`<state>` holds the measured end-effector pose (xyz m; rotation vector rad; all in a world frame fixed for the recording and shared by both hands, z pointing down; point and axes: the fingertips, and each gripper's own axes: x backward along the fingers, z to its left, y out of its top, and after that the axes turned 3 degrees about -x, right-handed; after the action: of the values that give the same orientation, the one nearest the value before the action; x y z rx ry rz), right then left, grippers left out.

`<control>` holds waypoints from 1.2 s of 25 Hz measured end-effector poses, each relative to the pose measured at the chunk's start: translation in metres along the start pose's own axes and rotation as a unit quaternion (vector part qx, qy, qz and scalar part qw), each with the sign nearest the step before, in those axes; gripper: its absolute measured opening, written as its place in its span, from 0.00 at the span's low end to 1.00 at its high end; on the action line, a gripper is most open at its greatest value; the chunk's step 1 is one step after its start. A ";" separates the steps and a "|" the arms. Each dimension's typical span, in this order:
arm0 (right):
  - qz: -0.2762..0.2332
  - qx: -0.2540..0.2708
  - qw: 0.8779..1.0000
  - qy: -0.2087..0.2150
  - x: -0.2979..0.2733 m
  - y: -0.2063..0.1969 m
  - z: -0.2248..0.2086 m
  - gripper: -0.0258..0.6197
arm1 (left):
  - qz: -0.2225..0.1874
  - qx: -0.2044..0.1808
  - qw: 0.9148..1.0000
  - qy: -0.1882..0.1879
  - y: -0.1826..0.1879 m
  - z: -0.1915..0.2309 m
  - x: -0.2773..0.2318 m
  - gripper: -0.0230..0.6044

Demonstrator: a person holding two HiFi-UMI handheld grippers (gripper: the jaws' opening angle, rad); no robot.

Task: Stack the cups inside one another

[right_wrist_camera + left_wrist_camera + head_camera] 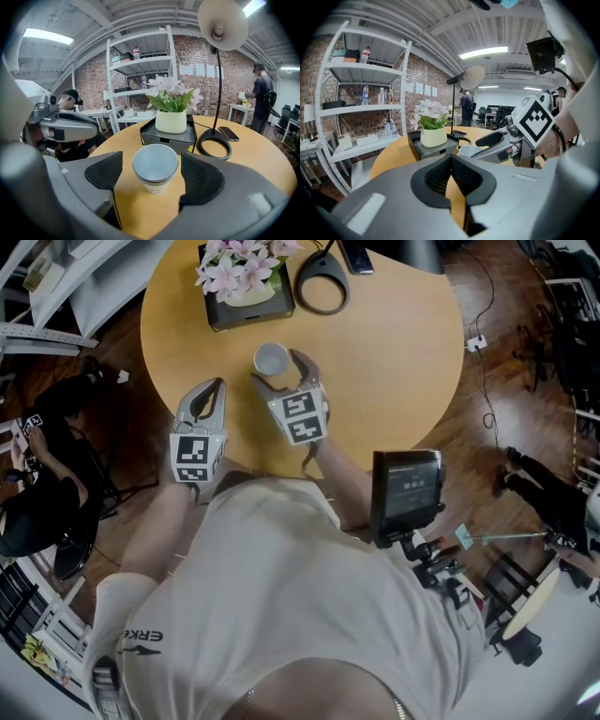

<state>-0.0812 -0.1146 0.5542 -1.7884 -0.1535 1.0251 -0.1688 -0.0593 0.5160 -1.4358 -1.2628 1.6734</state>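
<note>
Pale shirt overhangs round yellow table with cups; dark floorboards.

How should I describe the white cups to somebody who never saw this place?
On the round wooden table, find the dark tray with a pot of pale pink flowers. Just in front of it, between the open fingers of the right gripper, stands a short stack of white cups, the only open-topped, empty vessel there, with nested rims showing.

one nested cup stack, one flower pot, one black tray, one lamp, one phone, one table
</note>
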 end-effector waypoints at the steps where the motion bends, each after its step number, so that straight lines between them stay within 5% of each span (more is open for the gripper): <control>1: 0.000 0.002 1.000 -0.001 0.001 0.001 0.001 0.66 | -0.001 0.000 1.000 0.000 0.000 0.000 0.001 0.04; 11: -0.035 0.004 0.999 -0.032 0.030 0.020 0.003 0.64 | -0.041 -0.003 0.999 -0.004 0.018 -0.002 0.009 0.04; 18: -0.122 -0.001 0.987 -0.105 0.102 0.048 -0.008 0.35 | -0.103 0.007 0.995 0.003 0.046 -0.015 0.018 0.04; 30: -0.164 -0.020 0.976 -0.144 0.182 0.039 -0.014 0.10 | -0.142 -0.008 0.990 -0.015 0.079 -0.078 0.046 0.04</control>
<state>0.0294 -0.0460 0.4201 -1.5751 -0.6321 1.0374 -0.0941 -0.0260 0.4280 -1.1799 -1.4261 1.4994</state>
